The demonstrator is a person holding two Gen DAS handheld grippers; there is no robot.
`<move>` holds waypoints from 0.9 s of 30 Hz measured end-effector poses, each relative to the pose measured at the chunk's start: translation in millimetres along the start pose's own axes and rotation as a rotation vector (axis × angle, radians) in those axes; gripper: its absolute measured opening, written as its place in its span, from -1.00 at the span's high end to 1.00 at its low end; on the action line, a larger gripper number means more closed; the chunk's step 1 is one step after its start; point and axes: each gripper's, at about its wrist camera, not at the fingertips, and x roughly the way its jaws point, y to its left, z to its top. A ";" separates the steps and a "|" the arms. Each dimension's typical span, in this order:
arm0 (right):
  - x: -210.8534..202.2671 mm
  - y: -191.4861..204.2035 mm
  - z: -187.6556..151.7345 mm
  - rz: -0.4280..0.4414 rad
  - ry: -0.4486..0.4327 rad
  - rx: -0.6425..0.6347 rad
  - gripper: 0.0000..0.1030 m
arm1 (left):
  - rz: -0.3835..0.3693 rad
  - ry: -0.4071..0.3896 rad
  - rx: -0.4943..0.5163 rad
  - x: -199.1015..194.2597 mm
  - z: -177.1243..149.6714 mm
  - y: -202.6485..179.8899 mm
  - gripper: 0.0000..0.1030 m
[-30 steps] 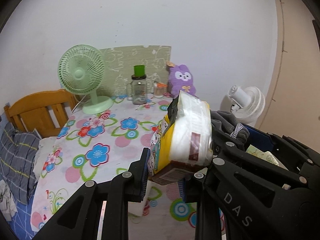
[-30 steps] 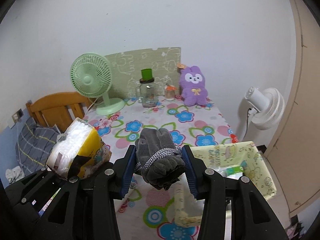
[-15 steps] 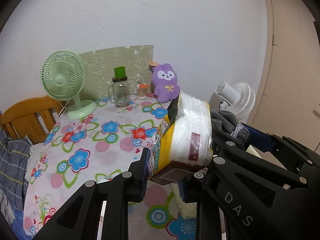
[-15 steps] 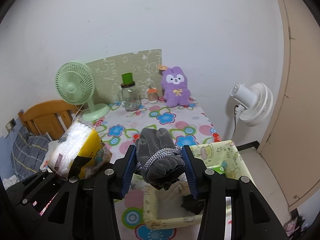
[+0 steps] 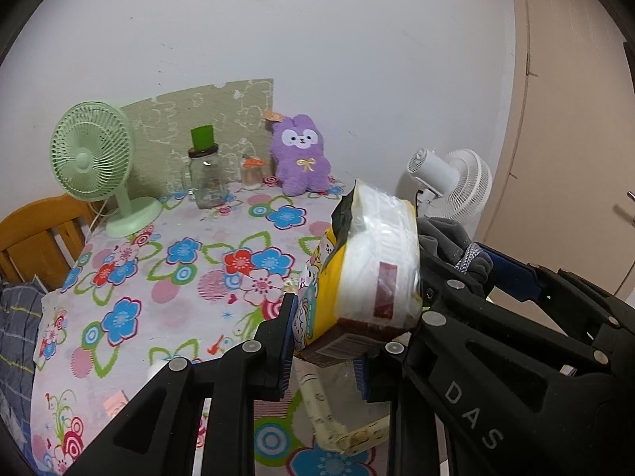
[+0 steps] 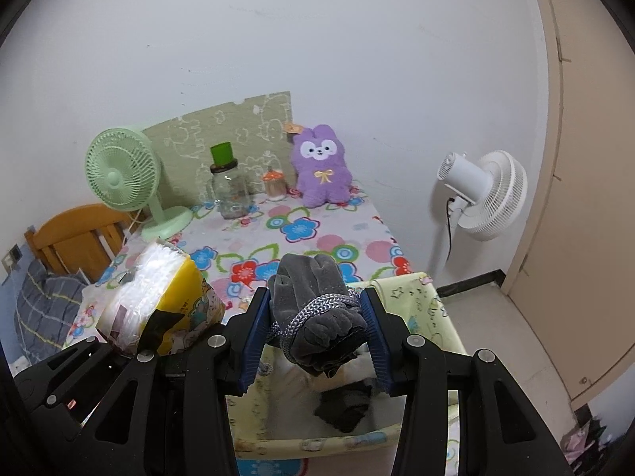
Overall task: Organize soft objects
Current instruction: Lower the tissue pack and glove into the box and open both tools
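Gloves (image 6: 315, 309), grey and tied in a bundle with a cord, sit clamped between the right gripper's (image 6: 313, 329) blue pads, held above the open yellow bin (image 6: 430, 309) at the table's (image 5: 158, 297) near right edge. To my eye they are carried that way so they can drop straight in, where a dark item (image 6: 343, 408) already lies. The left gripper (image 5: 323, 341) pinches the tissue pack (image 5: 365, 273) by its bottom edge, jaws nearly closed on the thin wrapper, so the pack stands up above the fingers; it hangs just over the bin's left rim, probably next in line. The purple plush (image 6: 323, 170) sits untouched at the back by the wall, beside the jar (image 6: 230, 186) and green fan (image 6: 127, 178).

Compared with a second ago, both grippers have swung right and slightly down: the bin, then off to the right, now lies directly under the gloves, and the white fan (image 6: 488, 194) and door have come further into view. Neither grip has changed
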 end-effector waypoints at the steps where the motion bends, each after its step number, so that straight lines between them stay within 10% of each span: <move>1: 1.2 -2.7 -0.5 -0.003 0.002 0.002 0.04 | -0.002 0.003 0.002 1.8 -0.3 -2.5 0.53; 17: 36.1 -45.7 -10.9 -0.047 0.078 0.046 0.04 | -0.043 0.104 0.045 47.5 -5.1 -30.7 0.51; 27: 61.5 -56.2 -14.3 -0.031 0.132 0.063 0.04 | -0.019 0.148 0.065 68.4 -6.2 -34.4 -0.20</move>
